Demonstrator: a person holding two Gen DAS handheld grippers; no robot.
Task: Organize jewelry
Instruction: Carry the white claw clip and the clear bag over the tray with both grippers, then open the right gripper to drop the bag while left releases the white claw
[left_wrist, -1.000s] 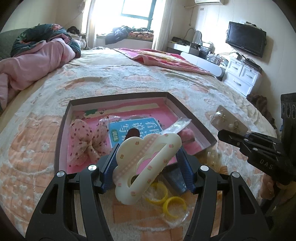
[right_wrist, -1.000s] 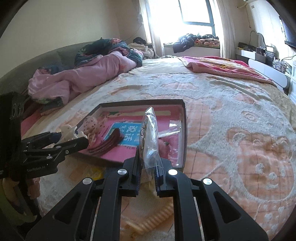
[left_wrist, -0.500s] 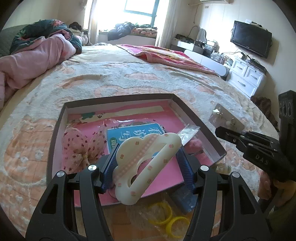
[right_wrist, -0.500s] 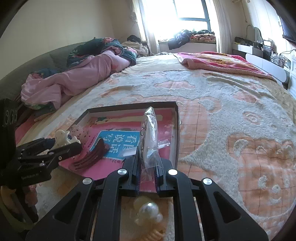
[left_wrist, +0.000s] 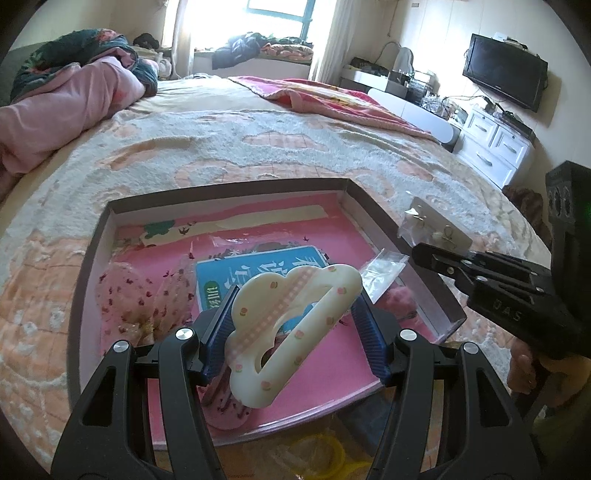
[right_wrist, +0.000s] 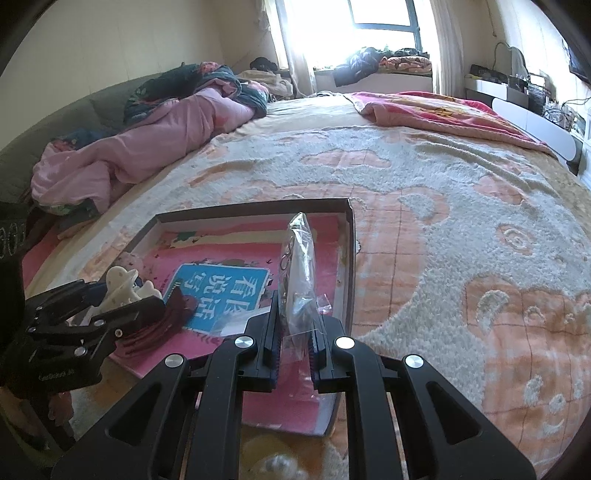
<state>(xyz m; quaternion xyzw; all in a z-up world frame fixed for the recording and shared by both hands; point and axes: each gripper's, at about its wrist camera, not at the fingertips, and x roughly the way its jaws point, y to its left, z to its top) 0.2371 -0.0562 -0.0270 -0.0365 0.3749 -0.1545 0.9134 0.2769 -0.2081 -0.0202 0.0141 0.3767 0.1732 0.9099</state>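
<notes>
My left gripper (left_wrist: 295, 328) is shut on a cream cloud-shaped hair clip (left_wrist: 291, 295) with pink dots, and holds it over the near part of an open shallow box (left_wrist: 225, 186) lined in pink. My right gripper (right_wrist: 295, 332) is shut on a clear plastic packet of earrings (right_wrist: 300, 266) that stands upright above the box's near right corner (right_wrist: 349, 258). In the box lie a dotted pink bow (left_wrist: 140, 299), a blue card (left_wrist: 258, 271), a small clear bag (left_wrist: 384, 267) and a dark red comb (right_wrist: 173, 310). The left wrist view shows the right gripper (left_wrist: 419, 251) with its packet (left_wrist: 436, 227).
The box rests on a fluffy cream and orange blanket (right_wrist: 461, 221) covering a bed. Yellow rings in plastic (left_wrist: 332, 458) and a pearly piece (right_wrist: 277, 465) lie just in front of the box. A pink quilt (left_wrist: 55, 107) is heaped far left. White drawers (left_wrist: 495, 147) stand right.
Both grippers have moved forward over the box, each still holding its item. The yellow rings have slid toward the lower edge of the left wrist view.
</notes>
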